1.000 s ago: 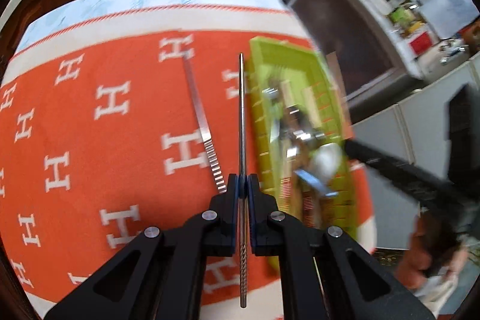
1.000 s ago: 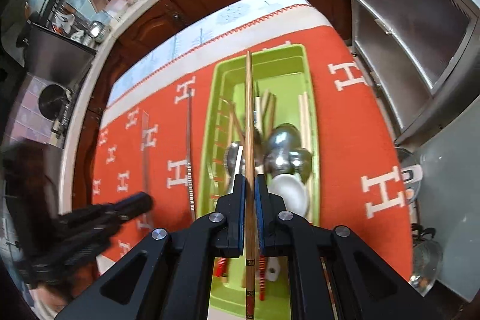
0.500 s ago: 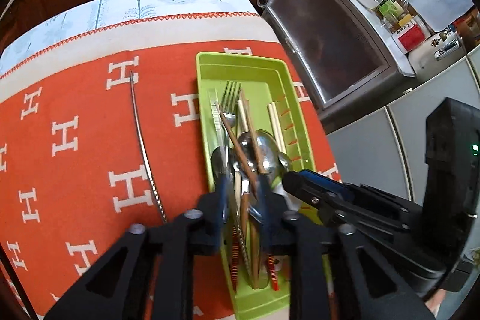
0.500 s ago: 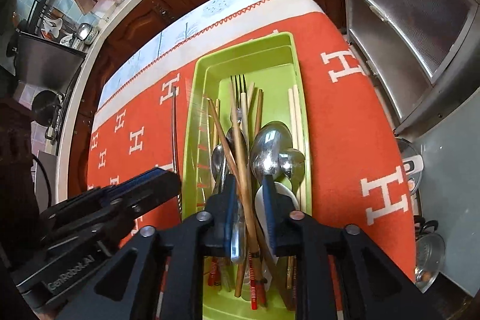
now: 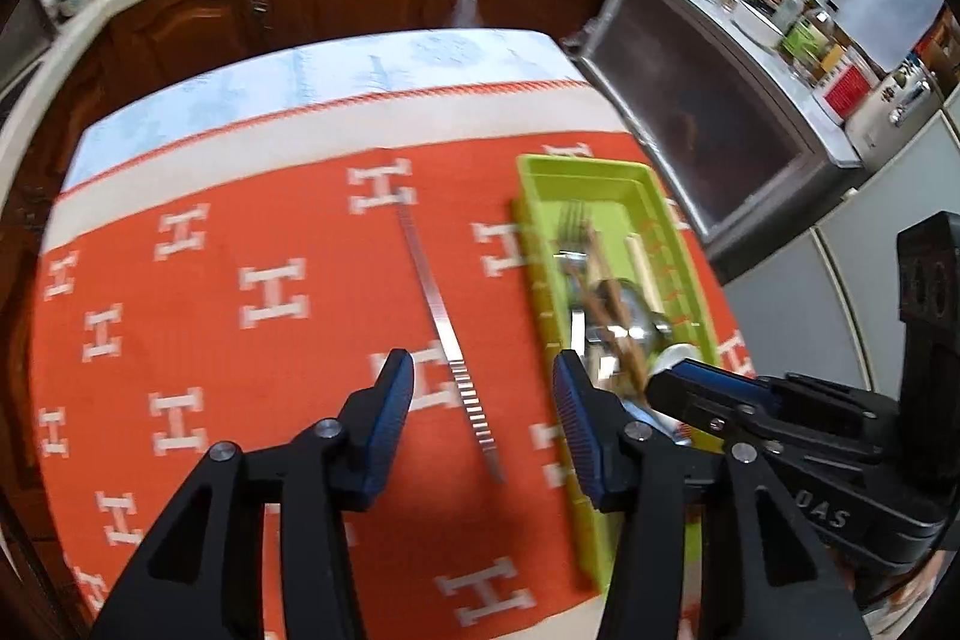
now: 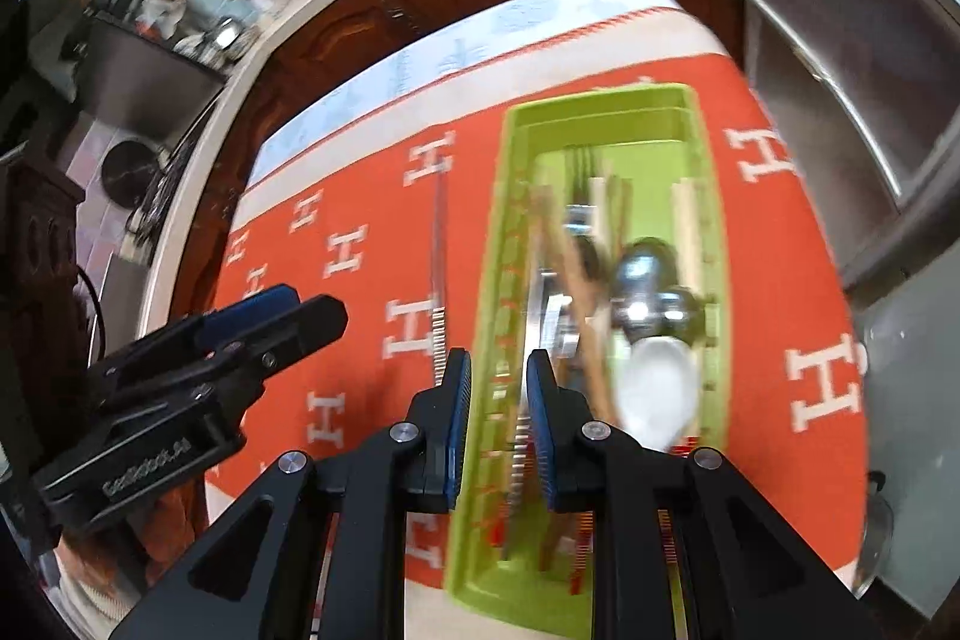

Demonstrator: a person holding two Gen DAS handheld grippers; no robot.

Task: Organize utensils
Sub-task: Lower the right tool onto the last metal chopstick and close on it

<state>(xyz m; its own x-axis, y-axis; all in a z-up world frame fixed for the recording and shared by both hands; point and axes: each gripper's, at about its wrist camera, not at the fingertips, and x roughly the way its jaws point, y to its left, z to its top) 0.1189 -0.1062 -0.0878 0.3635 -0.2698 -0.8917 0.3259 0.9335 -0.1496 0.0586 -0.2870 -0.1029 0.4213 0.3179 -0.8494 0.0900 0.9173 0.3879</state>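
On the orange cloth (image 5: 288, 340) a metal chopstick (image 5: 447, 334) is seen beside the green tray (image 6: 606, 118); both the left gripper (image 5: 483, 400) and right gripper (image 6: 498, 400) are held spread, empty.

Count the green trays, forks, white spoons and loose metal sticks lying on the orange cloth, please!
Green tray: 1
Fork: 1
White spoon: 1
Metal stick on the orange cloth: 1
Total: 4
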